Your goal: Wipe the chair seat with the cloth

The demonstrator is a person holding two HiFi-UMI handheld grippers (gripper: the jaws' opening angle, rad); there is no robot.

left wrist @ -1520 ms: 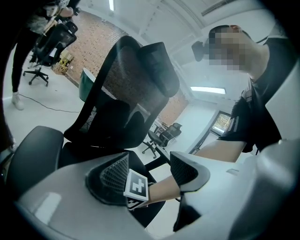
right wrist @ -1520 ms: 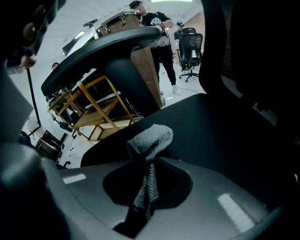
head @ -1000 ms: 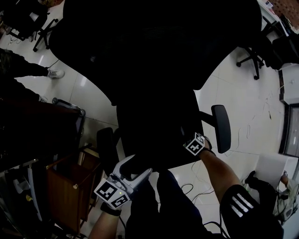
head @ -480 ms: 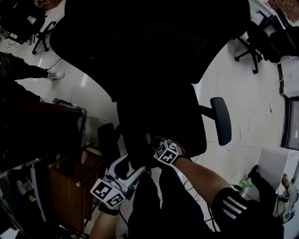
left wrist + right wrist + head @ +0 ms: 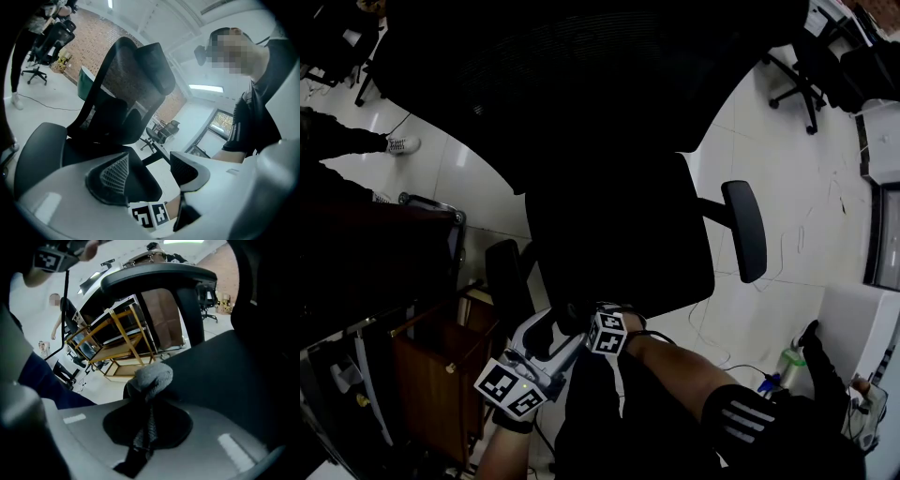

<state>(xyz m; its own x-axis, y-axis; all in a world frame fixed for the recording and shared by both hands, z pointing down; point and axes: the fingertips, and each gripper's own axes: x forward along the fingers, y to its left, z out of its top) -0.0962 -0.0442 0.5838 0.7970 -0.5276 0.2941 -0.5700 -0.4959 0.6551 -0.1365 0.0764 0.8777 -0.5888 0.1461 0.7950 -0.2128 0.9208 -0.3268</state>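
Chair seat (image 5: 229, 366) lies just beside cloth (image 5: 153, 375) clamped in right hand-held gripper (image 5: 146, 401).

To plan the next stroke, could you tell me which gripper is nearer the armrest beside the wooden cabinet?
Left. The left gripper is beside the armrest's near end, at the seat's front edge; the right gripper, shut on the cloth, is further right.

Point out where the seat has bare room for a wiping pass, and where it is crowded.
The chair seat looks bare across its middle, between the backrest and the armrest on the person's right. Its near edge is crowded: the right gripper, shut on the cloth, sits close beside the open left gripper.
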